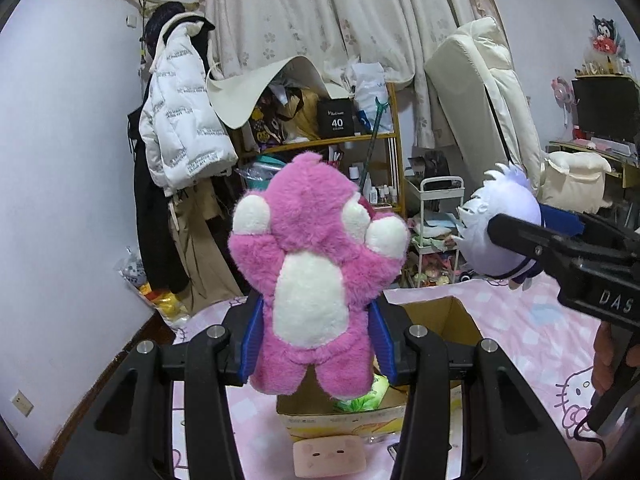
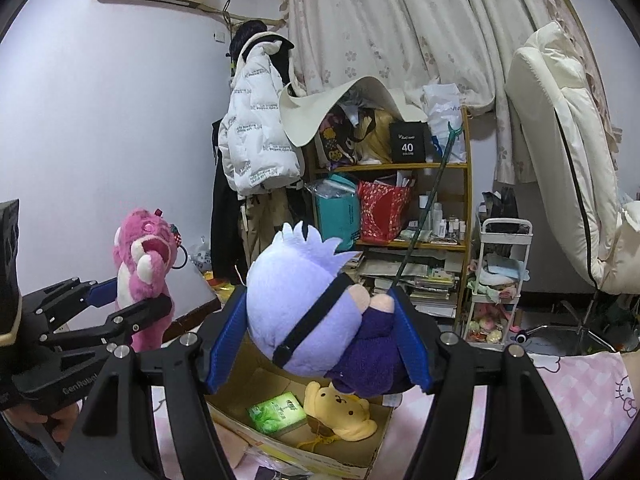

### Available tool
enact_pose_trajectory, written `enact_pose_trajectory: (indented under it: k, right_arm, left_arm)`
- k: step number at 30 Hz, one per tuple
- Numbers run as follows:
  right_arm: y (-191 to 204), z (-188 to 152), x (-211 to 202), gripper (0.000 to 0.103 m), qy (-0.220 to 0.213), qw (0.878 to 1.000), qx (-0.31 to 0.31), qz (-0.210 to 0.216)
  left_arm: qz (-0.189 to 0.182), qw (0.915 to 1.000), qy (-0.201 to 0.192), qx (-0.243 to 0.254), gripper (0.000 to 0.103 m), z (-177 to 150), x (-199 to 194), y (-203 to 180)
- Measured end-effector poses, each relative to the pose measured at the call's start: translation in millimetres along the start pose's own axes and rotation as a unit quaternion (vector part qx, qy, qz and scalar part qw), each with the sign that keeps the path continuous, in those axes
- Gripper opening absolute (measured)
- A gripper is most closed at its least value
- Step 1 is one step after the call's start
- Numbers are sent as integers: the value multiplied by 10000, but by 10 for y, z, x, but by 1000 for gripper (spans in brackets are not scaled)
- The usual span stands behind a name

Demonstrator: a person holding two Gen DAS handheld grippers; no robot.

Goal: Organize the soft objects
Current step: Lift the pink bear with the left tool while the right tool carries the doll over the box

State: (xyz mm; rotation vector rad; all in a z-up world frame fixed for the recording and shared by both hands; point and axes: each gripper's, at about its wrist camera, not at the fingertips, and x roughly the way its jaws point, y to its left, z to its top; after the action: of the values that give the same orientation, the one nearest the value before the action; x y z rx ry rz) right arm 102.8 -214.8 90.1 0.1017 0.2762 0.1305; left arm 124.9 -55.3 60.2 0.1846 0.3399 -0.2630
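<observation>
Pink bear (image 1: 316, 264) and purple doll (image 2: 316, 304) gripped above box (image 2: 256, 376).

The open brown cardboard box (image 2: 372, 454) leaves room along its 9 o'clock side; a green tissue pack (image 2: 276, 412) at centre and a yellow plush dog (image 2: 340, 412) at 3 o'clock fill its floor. A pink rectangular pig cushion (image 1: 329, 458) lies at 6 o'clock, just outside.

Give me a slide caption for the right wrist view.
Right gripper holds a purple doll over the box; left gripper holds a pink bear.
</observation>
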Motion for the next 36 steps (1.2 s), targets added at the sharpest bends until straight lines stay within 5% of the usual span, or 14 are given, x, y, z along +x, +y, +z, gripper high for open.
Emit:
enact_pose_trajectory:
  k: [14,36]
  right_arm:
    - [-153,-377,432,73,477,9987,150,85]
    - [-227,-664,728,74,886,9946,372,387]
  left_arm:
    - [-74,9979,623,-159,46,-373,497,46]
    - [-498,9930,1036,-256,46,-601,842,-8]
